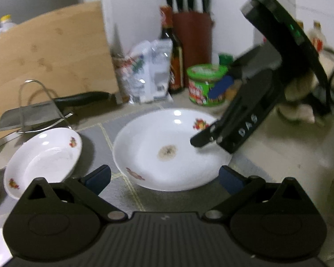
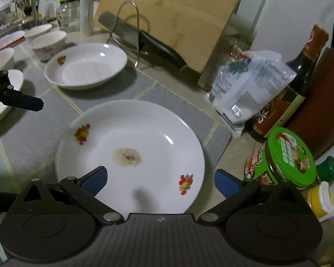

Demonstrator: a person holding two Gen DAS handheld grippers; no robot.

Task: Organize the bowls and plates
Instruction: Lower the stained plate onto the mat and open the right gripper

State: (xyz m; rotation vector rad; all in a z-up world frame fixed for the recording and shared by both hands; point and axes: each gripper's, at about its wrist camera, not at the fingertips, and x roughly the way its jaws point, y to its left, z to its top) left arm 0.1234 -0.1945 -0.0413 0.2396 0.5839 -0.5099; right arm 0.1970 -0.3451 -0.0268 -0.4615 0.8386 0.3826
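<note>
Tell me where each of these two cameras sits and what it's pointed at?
Left wrist: sits on the left gripper, facing the stained plate and knife block; shows its own open jaws, plus the right gripper.
Right wrist: sits on the right gripper, looking down at that plate; own open jaws show, the left gripper at the left edge.
Shared: plate, smaller plate, cutting board.

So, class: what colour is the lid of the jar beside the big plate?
Green; the jar lid shows best in the right wrist view.
</note>
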